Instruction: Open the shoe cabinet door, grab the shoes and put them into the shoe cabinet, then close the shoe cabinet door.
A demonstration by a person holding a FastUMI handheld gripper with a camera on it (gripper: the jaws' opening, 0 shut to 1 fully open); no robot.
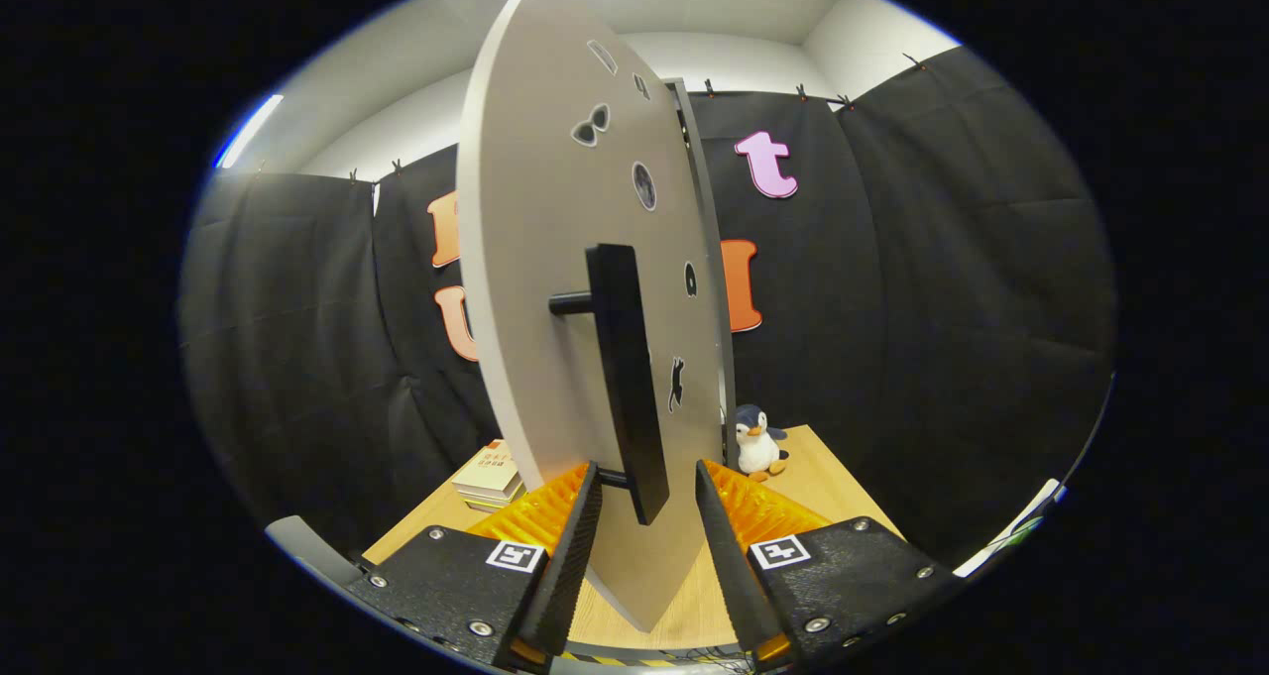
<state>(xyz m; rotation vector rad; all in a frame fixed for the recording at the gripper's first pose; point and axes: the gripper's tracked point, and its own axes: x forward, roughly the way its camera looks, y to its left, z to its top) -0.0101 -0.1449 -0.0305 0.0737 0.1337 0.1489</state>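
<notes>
The shoe cabinet door (555, 259) is a pale grey panel with small dark cut-out shapes, swung out so I see it nearly edge-on. A long black bar handle (625, 378) stands off it on short pegs. My gripper (646, 502) is open, its fingers either side of the handle's lower end with gaps on both sides. The cabinet's edge (706, 259) shows just behind the door. The inside of the cabinet is hidden by the door.
A wooden table (823, 482) runs beneath the door. A stack of books (491, 477) lies beyond the left finger, and a plush penguin (758, 442) sits beyond the right finger beside the cabinet. Black cloth walls close the booth all round.
</notes>
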